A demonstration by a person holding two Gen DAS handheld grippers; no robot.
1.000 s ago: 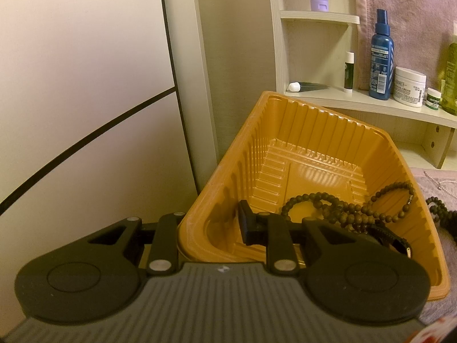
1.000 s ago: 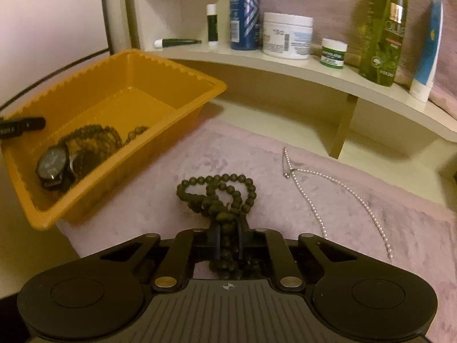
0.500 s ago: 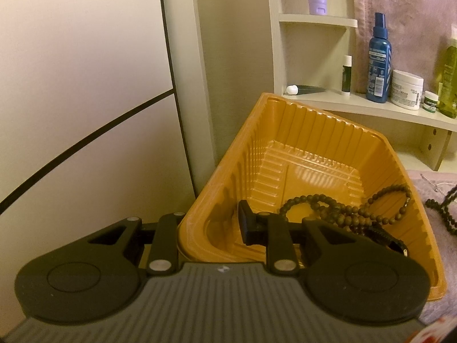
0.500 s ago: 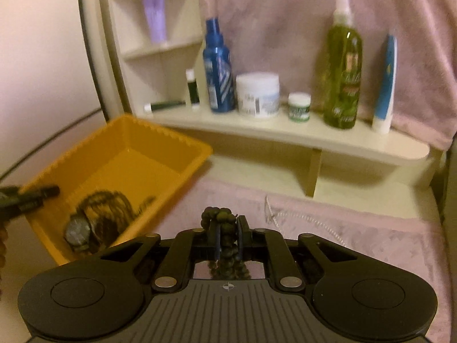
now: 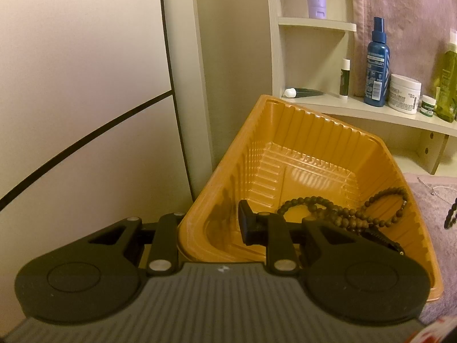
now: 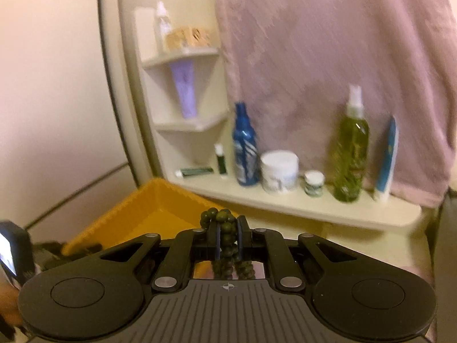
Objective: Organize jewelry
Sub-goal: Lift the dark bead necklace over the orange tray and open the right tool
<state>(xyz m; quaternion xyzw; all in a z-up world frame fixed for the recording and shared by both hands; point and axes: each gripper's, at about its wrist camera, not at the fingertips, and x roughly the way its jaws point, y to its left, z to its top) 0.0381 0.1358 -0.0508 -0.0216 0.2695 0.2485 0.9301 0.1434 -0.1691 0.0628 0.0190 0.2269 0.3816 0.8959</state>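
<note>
An orange plastic tray (image 5: pixel 308 131) stands tilted, its near rim between the fingers of my left gripper (image 5: pixel 210 228), one finger inside and one outside. Inside the tray lie a brown bead bracelet (image 5: pixel 342 217) and a dark watch (image 5: pixel 385 243). My right gripper (image 6: pixel 228 237) is shut on a dark green bead bracelet (image 6: pixel 221 218) and holds it in the air, above and to the right of the tray (image 6: pixel 137 214). A pearl necklace (image 5: pixel 437 190) lies on the pink cloth (image 5: pixel 440 243) at the right edge.
A cream shelf (image 6: pixel 285 203) behind the tray carries a blue spray bottle (image 6: pixel 244 145), a white jar (image 6: pixel 280 174), a small jar (image 6: pixel 313 183), a green bottle (image 6: pixel 351 148) and tubes. A pink towel (image 6: pixel 328 43) hangs above. A wall panel (image 5: pixel 85 85) stands left.
My right gripper has lifted the green bead bracelet off the pink cloth and raised it high, toward the tray. My left gripper has kept its hold on the tray rim.
</note>
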